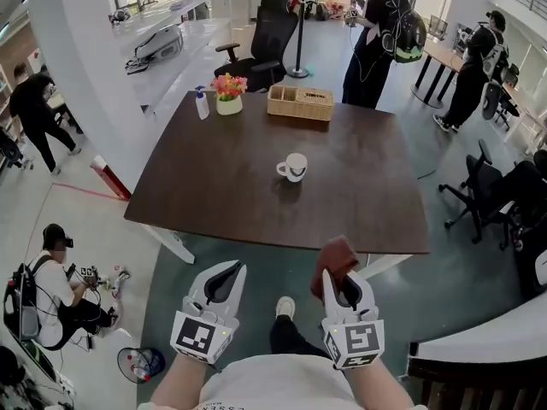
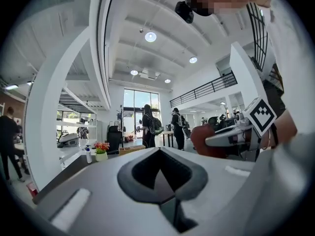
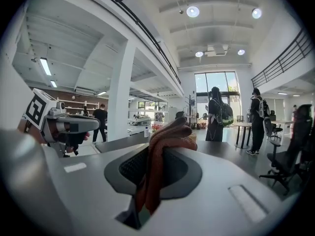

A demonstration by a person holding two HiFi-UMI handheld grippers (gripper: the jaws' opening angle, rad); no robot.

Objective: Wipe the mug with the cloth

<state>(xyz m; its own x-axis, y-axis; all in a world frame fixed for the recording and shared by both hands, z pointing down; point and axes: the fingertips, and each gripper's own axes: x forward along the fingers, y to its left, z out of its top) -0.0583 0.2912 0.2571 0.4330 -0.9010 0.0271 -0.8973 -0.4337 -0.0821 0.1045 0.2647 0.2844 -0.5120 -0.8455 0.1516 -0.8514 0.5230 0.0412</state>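
While held short of the near edge of the table (image 1: 214, 196): right gripper (image 1: 347, 278) clamped on one cloth (image 1: 336, 257), left gripper (image 1: 228, 272) closed together, empty; one mug (image 1: 295, 167) mid-table.

Left gripper (image 1: 229, 272) seemingly closed and empty, right gripper (image 1: 346, 280) clamped on the cloth (image 1: 337, 254), both low, side by side.
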